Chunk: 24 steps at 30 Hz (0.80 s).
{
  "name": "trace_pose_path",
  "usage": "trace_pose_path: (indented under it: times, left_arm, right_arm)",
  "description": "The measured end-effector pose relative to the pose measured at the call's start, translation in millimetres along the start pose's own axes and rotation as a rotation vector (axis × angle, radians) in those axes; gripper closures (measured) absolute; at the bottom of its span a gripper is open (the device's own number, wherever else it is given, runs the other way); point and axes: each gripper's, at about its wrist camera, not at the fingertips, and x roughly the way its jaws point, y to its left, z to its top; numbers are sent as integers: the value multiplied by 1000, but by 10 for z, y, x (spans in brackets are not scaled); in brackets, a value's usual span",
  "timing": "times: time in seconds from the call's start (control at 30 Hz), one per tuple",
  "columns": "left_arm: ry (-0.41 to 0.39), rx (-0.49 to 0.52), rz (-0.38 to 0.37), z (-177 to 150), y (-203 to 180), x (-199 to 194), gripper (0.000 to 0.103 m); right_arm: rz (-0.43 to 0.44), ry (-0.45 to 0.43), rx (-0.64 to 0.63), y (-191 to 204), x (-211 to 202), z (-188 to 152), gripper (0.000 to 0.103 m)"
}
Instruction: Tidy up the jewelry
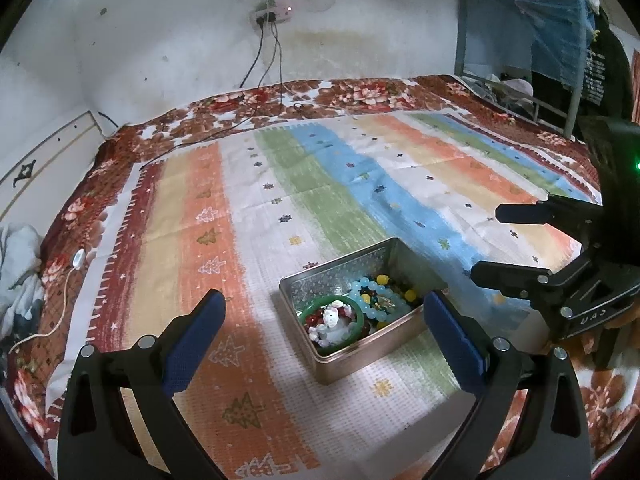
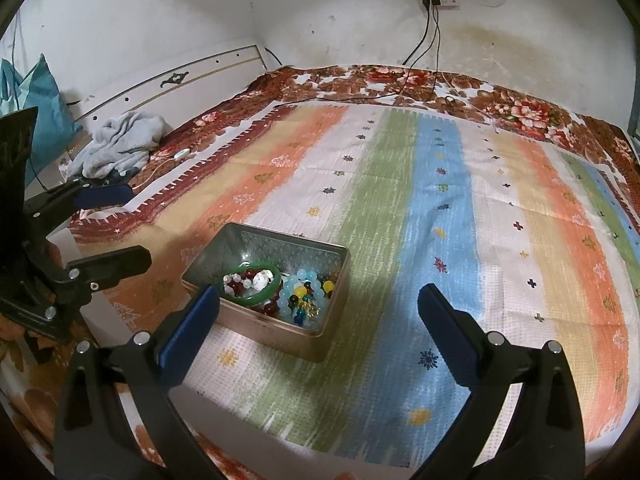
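Observation:
An open silver tin box sits on the striped cloth. It holds a green bangle, a light blue bead bracelet, dark red beads and several mixed beads. My left gripper is open and empty, hovering just before the box. My right gripper is open and empty, with the box by its left finger. The right gripper shows at the right of the left wrist view, and the left gripper at the left of the right wrist view.
The striped cloth lies on a floral bedspread. Cables run from a wall socket onto the bed. A grey garment and a white headboard are at the left. A metal rack stands at the back right.

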Motion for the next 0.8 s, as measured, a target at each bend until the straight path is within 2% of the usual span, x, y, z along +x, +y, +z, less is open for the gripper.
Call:
trace_pose_path:
  times: [0.13, 0.3, 0.57, 0.8]
  left_arm:
    - [4, -36, 22, 18, 44, 31, 6]
    - [0, -77, 13, 23, 84, 36, 6]
    - [4, -82, 10, 19, 92, 45, 6]
    - [42, -86, -2, 1, 105, 111, 6]
  right_arm:
    - [3, -8, -7, 20, -8, -3, 5]
    - [4, -12, -14, 33, -17, -5, 5]
    - [5, -12, -15, 29, -23, -9, 5]
    - [4, -12, -15, 32, -23, -9, 5]
